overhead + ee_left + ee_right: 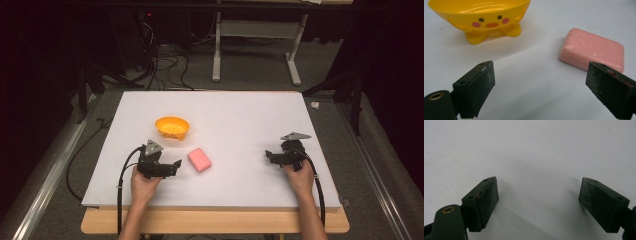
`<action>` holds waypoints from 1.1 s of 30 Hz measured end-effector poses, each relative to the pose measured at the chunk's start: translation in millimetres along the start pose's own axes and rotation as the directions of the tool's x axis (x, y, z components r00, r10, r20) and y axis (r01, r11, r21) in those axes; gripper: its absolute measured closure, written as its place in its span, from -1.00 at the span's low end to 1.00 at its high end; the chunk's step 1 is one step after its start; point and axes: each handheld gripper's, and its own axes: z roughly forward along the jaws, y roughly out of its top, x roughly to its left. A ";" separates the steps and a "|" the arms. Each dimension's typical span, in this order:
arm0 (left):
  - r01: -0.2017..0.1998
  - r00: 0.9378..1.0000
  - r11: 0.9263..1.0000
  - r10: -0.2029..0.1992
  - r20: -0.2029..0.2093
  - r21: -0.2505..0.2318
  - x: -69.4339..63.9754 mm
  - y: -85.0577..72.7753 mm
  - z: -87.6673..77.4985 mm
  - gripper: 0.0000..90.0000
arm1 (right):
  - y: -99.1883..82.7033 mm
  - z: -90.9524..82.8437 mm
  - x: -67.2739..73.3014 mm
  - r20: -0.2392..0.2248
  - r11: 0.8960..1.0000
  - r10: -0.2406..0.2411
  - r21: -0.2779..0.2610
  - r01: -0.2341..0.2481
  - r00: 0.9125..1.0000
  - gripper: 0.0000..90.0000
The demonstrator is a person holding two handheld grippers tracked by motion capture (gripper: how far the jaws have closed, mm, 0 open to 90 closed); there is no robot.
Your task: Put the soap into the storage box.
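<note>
A pink soap bar point(199, 160) lies flat on the white table, a little right of my left gripper point(176, 165). In the left gripper view the soap bar point(592, 50) sits just beyond the right jaw, outside the gap, and my left gripper point(540, 87) is open with nothing between its jaws. A yellow chick-faced bowl point(172, 127) stands on small feet behind them; the same bowl point(480, 18) looks empty. My right gripper point(269, 156) rests at the right side of the table. In its own view the right gripper point(539, 202) is open over bare white surface.
The white board point(240, 120) lies on a wooden table whose front edge point(215, 222) shows near the person's forearms. Cables trail from both grippers. Beyond the far edge are floor cables point(160, 65) and a white table frame point(255, 45).
</note>
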 end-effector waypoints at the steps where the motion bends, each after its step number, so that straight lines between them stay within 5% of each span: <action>1: -0.001 1.000 1.000 0.001 0.004 -0.001 -1.5 0.3 -1.1 -0.79 | 0.0 0.0 -0.1 0.001 1.000 -0.002 0.000 0.002 1.000 -0.63; 11: -0.040 0.998 0.999 0.040 0.049 0.010 -20.8 2.7 -5.2 -0.85 | 0.0 -0.1 0.2 0.004 1.000 -0.004 -0.002 0.004 1.000 -0.64; 33: -0.105 0.987 0.994 0.101 0.122 0.028 -52.1 9.4 25.3 -0.91 | 0.5 0.3 -0.4 -0.003 1.000 0.009 0.004 -0.009 1.000 -0.64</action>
